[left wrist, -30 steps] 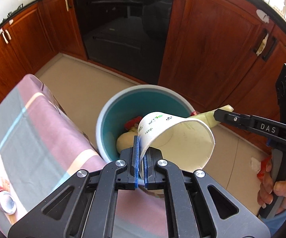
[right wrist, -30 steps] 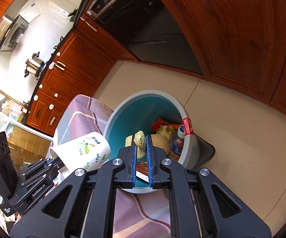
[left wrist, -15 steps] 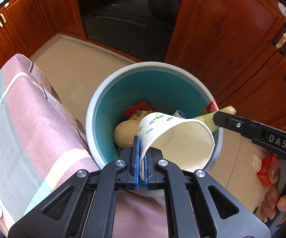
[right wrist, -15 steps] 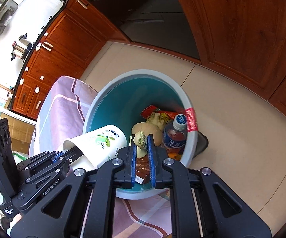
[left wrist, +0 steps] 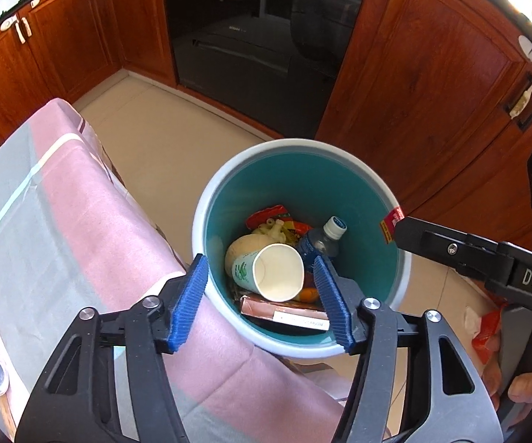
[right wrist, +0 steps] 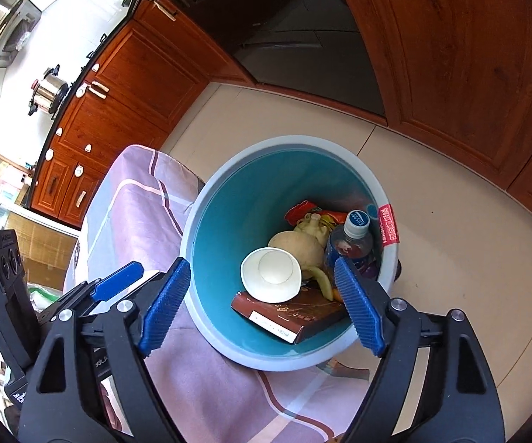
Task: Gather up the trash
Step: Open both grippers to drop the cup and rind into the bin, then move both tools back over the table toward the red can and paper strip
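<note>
Lying in the round bin [left wrist: 384, 184], a conical, seemingly paper cup [left wrist: 271, 272].

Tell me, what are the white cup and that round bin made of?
The cup looks like paper: matte white inside, thin rolled rim, printed green pattern outside. The bin looks like moulded plastic: smooth, slightly glossy teal wall with a pale rim.

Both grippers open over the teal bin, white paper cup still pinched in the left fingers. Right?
Not quite. The white paper cup is not in the left gripper; it lies inside the teal bin on the other trash, as the left wrist view shows. Both grippers, including the right gripper, are open over the bin.
</note>
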`<act>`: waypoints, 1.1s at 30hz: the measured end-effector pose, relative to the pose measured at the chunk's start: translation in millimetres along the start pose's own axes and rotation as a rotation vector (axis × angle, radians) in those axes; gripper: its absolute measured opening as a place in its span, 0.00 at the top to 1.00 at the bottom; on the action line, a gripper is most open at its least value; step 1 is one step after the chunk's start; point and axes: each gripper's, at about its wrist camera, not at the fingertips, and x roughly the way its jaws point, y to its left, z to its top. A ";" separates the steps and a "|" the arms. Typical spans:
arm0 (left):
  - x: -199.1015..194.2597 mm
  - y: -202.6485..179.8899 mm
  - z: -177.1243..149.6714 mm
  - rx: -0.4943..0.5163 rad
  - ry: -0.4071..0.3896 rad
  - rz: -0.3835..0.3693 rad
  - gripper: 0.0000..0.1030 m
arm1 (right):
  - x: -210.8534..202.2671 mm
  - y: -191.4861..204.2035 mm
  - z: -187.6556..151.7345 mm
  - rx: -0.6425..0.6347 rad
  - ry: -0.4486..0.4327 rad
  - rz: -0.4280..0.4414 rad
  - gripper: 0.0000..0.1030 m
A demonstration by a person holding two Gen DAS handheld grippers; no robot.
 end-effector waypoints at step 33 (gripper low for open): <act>-160.1 56.7 -98.0 -0.078 -0.206 0.071 0.04 | -65.4 113.5 -85.8 -0.100 -0.002 0.035 0.11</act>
